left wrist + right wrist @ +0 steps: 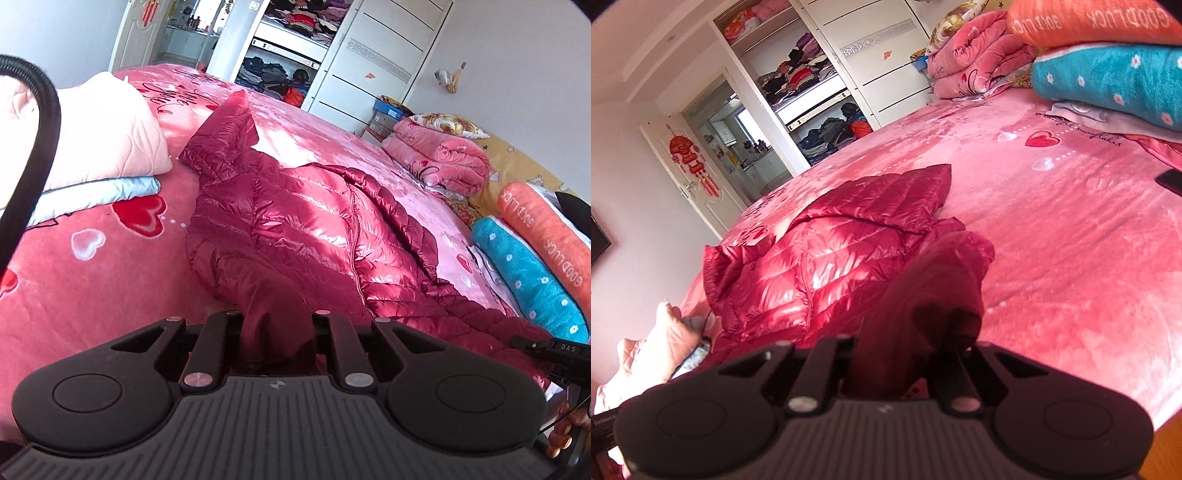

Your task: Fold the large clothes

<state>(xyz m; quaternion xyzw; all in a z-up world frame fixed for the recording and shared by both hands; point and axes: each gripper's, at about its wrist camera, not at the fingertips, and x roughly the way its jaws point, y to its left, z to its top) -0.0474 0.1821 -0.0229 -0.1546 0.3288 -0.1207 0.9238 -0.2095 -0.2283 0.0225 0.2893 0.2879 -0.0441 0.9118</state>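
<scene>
Jacket (295, 221), one, pinched by two tools, left (277, 334) and right (916, 354).

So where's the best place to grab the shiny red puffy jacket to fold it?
Probably by its near edge, from the bedside. The jacket lies flat with its hood away, and loose fabric at that edge already sits between the jaws of the left gripper and right gripper.
</scene>
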